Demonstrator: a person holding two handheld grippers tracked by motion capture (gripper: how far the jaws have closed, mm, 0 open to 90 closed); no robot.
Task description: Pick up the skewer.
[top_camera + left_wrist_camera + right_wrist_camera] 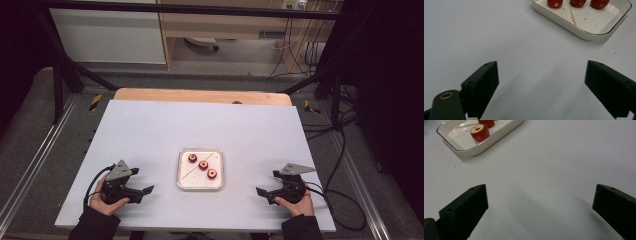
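Observation:
A white rectangular tray [182,184] sits at the middle of the table, holding three red fruit pieces [203,165] in a diagonal row and a thin wooden skewer [190,172]. My left gripper [143,181] rests to the tray's left, open with nothing between its jaws. To the tray's right my right gripper [266,182] is also open and holds nothing. In the left gripper view, the left gripper [542,75] faces the tray [584,35], the fruit pieces [554,3] and the skewer [572,12]. In the right gripper view, the right gripper [541,195] faces the tray [486,145] and a fruit piece [479,132].
A white sheet [150,130] covers the table, and a wooden edge [200,95] shows along the far side. Black frame bars [65,75] stand at the far corners. Cables [345,165] trail on the floor to the right.

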